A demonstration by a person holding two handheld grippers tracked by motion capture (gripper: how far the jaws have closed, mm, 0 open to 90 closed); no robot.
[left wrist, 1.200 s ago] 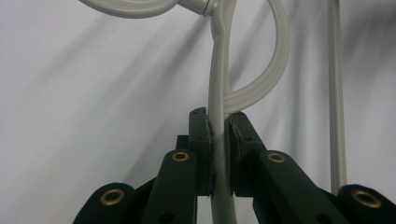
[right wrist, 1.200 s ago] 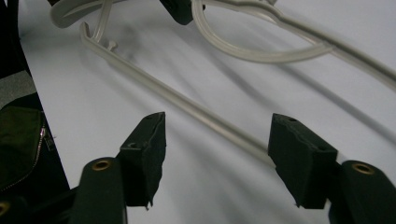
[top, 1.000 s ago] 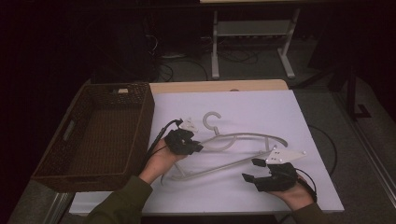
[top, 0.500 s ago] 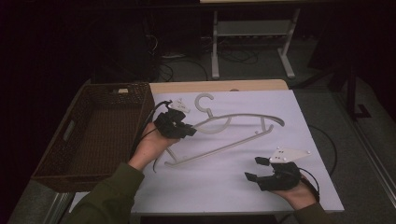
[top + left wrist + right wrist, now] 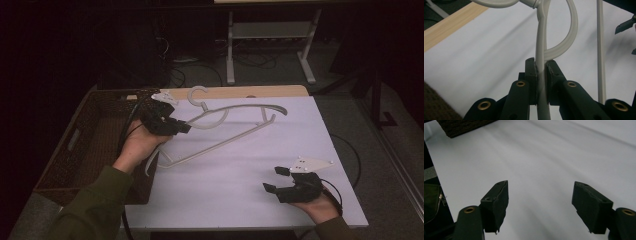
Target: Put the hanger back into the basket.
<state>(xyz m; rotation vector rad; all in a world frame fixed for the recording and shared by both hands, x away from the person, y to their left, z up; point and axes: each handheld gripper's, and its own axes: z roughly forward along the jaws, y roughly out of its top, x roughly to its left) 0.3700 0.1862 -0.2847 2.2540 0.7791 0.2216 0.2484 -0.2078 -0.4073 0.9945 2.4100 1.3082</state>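
Observation:
A pale grey plastic hanger (image 5: 235, 131) is lifted off the white table sheet (image 5: 280, 150), hook end toward the back left. My left gripper (image 5: 184, 127) is shut on the hanger's upper arm near the hook; in the left gripper view the pads clamp the pale bar (image 5: 541, 75). My right gripper (image 5: 275, 179) rests near the front right of the sheet. Its jaws have just been opening and stand apart with nothing between them; in the right gripper view (image 5: 540, 205) bare sheet lies between them.
A dark woven basket (image 5: 75, 145) stands at the table's left edge, beside the left hand. A wooden strip (image 5: 260, 92) runs along the table's far edge. Cables and a white stand (image 5: 270, 45) lie on the floor beyond.
The left gripper has carried the hanger up and toward the back left, off the sheet. The right gripper has stayed in place, its jaws slightly wider.

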